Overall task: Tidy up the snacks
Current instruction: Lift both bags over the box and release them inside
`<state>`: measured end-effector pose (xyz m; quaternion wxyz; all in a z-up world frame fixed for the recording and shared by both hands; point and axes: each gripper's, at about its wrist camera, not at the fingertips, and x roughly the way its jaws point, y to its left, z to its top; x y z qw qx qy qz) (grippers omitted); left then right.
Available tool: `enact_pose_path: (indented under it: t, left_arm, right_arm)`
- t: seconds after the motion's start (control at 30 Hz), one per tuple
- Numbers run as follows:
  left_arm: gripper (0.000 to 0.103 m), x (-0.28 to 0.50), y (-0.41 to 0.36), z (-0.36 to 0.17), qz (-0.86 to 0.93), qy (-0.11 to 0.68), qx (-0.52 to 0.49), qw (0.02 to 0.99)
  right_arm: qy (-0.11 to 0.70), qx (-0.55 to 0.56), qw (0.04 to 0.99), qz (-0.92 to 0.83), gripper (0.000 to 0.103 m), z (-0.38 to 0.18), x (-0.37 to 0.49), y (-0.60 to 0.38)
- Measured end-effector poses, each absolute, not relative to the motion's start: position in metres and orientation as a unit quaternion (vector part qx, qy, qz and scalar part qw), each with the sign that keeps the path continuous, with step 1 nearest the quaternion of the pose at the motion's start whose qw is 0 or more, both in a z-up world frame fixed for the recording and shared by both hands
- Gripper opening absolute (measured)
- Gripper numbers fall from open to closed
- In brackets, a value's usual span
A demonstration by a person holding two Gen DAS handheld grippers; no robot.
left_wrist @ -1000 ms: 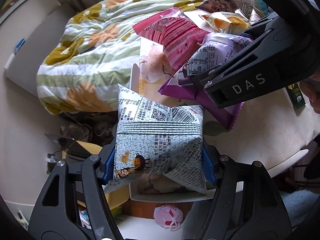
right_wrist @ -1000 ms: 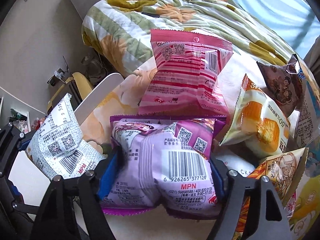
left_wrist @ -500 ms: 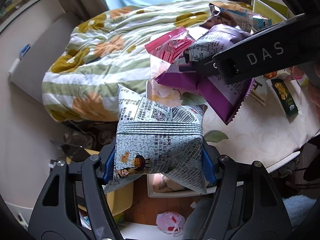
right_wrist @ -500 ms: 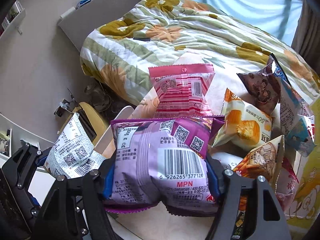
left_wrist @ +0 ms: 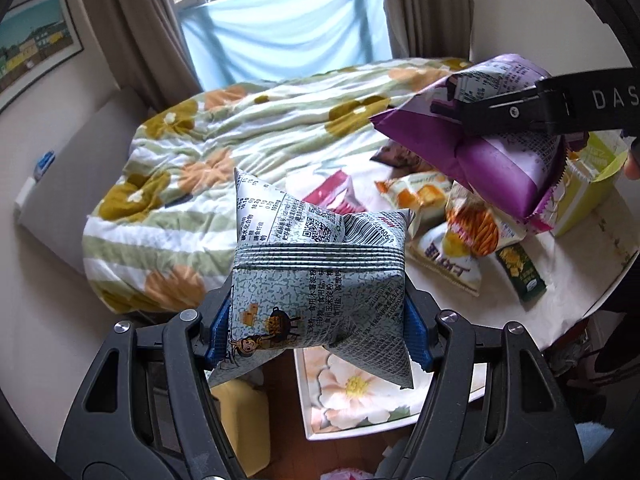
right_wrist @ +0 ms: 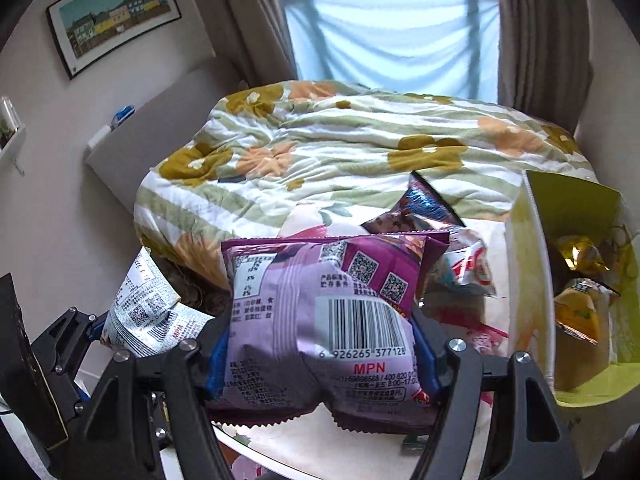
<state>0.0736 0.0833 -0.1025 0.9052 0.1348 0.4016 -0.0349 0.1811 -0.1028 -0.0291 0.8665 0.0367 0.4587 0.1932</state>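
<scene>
My left gripper (left_wrist: 318, 330) is shut on a grey-white snack bag (left_wrist: 320, 280), held in the air left of the table; the bag also shows in the right wrist view (right_wrist: 148, 312). My right gripper (right_wrist: 320, 354) is shut on a purple snack bag (right_wrist: 324, 320), held above the table; the bag also shows at the upper right of the left wrist view (left_wrist: 488, 136). Several more snack packets (left_wrist: 448, 216) lie in a pile on the round white table (left_wrist: 592, 256). A yellow-green open box (right_wrist: 528, 280) holding some packets stands at the table's right.
A bed with a flowered quilt (right_wrist: 340, 152) lies behind the table. A white flower-print tray (left_wrist: 352, 392) sits low beside the table, with a yellow box (left_wrist: 240, 412) on the floor to its left. A window with a blue cloth (right_wrist: 392, 40) is at the back.
Both grippers have risen and tilted up with their bags still held. The purple bag is lifted clear of the snack pile; the window and the yellow-green box have come into view.
</scene>
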Motion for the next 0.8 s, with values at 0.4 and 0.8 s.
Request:
enact_pose_path:
  t: [0.4,0.8]
  left_arm:
    - [0.065,0.124,-0.058,-0.034,-0.134,0.355,0.096,0.92]
    - [0.066,0.194,-0.25,-0.082,-0.181,0.43,0.051,0.883]
  right_arm:
    - [0.422,0.084,0.899,0.081,0.067,0.013,0.165,-0.273]
    - [0.433,0.111,0.894,0.04,0.068,0.002,0.179,-0.441]
